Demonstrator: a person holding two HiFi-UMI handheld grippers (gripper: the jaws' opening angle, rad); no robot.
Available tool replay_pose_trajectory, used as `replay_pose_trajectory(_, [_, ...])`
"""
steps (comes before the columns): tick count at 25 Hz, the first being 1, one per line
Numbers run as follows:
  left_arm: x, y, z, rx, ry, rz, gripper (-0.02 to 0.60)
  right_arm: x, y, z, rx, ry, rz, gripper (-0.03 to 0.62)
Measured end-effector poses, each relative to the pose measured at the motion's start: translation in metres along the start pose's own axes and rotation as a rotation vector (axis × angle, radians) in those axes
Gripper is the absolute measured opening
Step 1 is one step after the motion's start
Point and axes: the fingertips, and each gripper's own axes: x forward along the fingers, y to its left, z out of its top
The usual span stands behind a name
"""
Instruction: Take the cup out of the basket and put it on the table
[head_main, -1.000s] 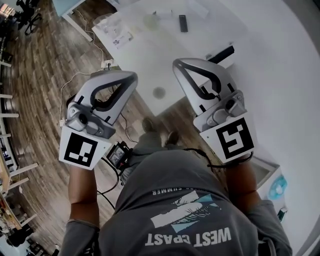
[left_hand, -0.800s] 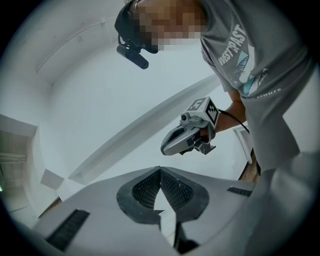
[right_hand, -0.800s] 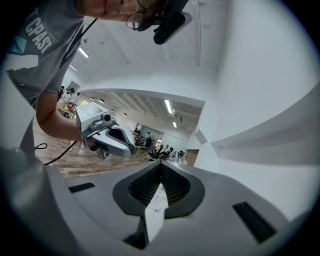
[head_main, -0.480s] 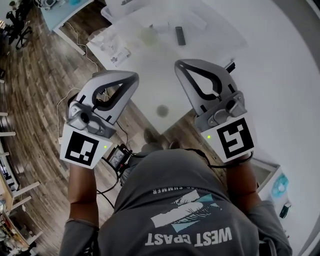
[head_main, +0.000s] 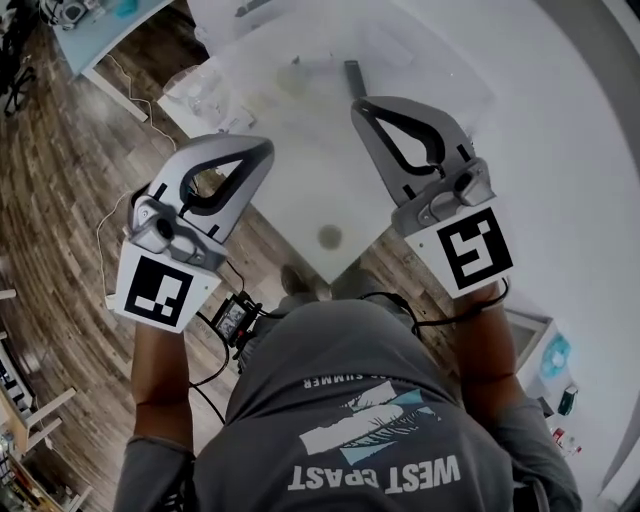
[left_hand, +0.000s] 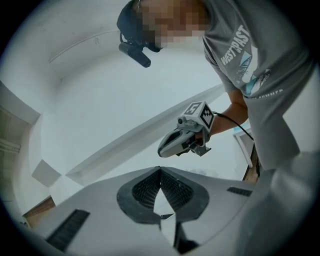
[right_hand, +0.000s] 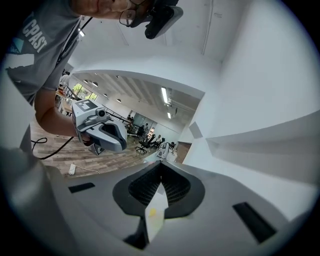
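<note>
I can make out no cup and no basket in any view. In the head view my left gripper (head_main: 264, 151) is held up at the white table's (head_main: 300, 190) near corner, jaws closed tip to tip with nothing between them. My right gripper (head_main: 358, 105) hangs over the table, also shut and empty. The left gripper view shows its own jaws (left_hand: 160, 170) meeting, with the right gripper (left_hand: 163, 149) beyond them. In the right gripper view the jaws (right_hand: 161, 165) meet, and the left gripper (right_hand: 121, 145) is off to the left.
A dark remote-like bar (head_main: 351, 75), a pale greenish blur (head_main: 293, 75) and clear plastic wrappers (head_main: 205, 90) lie at the table's far end. A dark round spot (head_main: 330, 237) marks the near corner. Cables (head_main: 110, 235) run over the wooden floor on the left.
The table has slid nearer and lower in the head view. The right gripper now reaches farther over it. Both grippers stayed shut.
</note>
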Motion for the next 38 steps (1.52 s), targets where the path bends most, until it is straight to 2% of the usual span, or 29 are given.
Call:
replay_pose_trajectory(8, [0.002, 0.020, -0.028, -0.033, 0.042, 0.031, 0.009, 0.049, -0.025, -0.017, -0.004, 0.005, 0.042, 0.012])
replay_pose_trajectory(16, [0.002, 0.036, -0.025, -0.068, 0.096, 0.087, 0.009, 0.083, -0.053, -0.030, 0.018, 0.026, 0.103, 0.012])
replay_pose_trajectory(21, [0.008, 0.045, -0.048, -0.084, 0.124, 0.102, 0.009, 0.122, -0.062, -0.064, 0.033, 0.054, 0.142, 0.012])
replay_pose_trajectory(29, [0.009, 0.052, -0.052, -0.122, 0.163, 0.138, 0.009, 0.153, -0.071, -0.092, 0.056, 0.112, 0.197, 0.014])
replay_pose_trajectory(38, [0.016, 0.052, -0.089, -0.160, 0.213, 0.159, 0.009, 0.210, -0.069, -0.172, 0.083, 0.204, 0.260, 0.020])
